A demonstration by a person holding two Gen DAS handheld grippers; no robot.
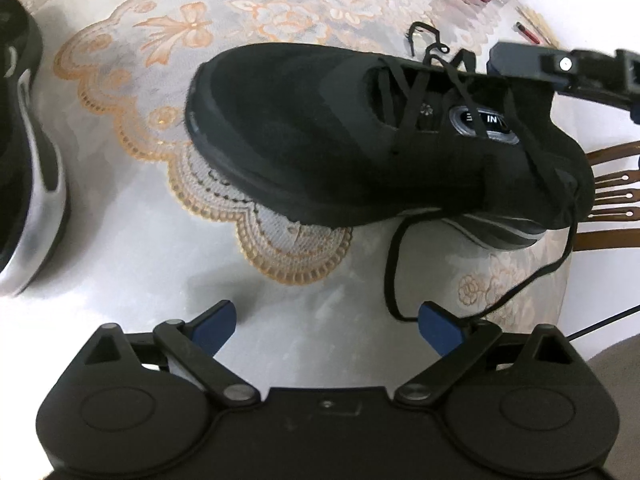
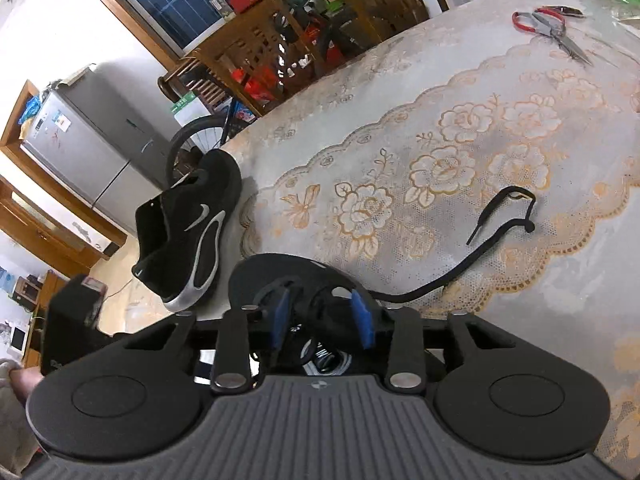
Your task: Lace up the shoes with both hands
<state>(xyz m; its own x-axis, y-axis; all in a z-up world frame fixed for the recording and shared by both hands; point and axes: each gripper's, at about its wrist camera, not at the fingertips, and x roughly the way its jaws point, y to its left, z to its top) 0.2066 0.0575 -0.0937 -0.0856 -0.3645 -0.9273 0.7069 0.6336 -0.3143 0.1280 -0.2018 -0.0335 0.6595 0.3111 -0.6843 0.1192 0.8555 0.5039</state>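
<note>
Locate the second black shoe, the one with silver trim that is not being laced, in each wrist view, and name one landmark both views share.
Left wrist view: the second shoe is cut off by the left edge, lying on the table.
Right wrist view: it sits left of centre at the table's near-left edge, swoosh showing.
Shared landmark: the lace tablecloth's scalloped orange border.

A home dining room: lace-covered table, wooden chairs, fridge.

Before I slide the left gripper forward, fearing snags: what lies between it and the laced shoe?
Left wrist view: tablecloth, plus a loose black shoelace from the shoe looping beside the left gripper.
</note>
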